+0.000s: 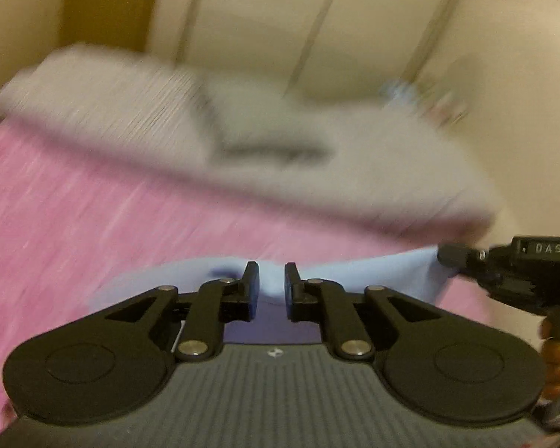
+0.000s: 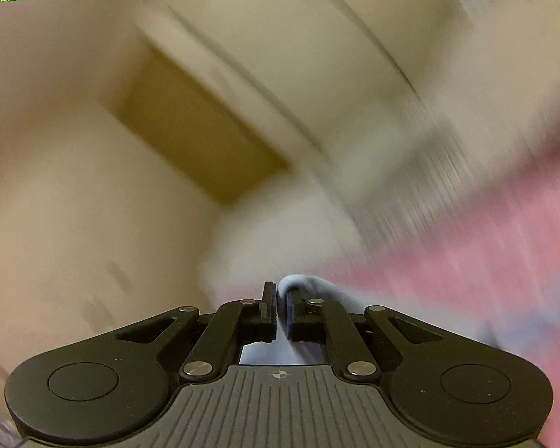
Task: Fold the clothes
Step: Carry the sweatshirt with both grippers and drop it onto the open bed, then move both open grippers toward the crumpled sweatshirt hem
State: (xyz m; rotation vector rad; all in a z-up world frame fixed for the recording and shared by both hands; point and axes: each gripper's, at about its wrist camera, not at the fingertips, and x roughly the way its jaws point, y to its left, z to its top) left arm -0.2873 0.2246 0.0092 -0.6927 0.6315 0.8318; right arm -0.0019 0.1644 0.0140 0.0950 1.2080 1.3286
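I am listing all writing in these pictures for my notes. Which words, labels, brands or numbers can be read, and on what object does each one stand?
"DAS": white letters on the black body of the right gripper, seen at the right edge of the left wrist view.
A small round crosshair mark, not text, is on each gripper's grey base.
No other text is readable; the background is motion-blurred.

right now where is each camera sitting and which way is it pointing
Left wrist: sits behind the left gripper, faces across the pink bed cover toward a grey blanket; shows its fingers pinching the light blue cloth, plus the right gripper and the person's hand.
Right wrist: sits behind the right gripper, tilted up toward the wall; shows its fingers shut on the cloth.
Shared: the blue cloth, pink cover, grey blanket.
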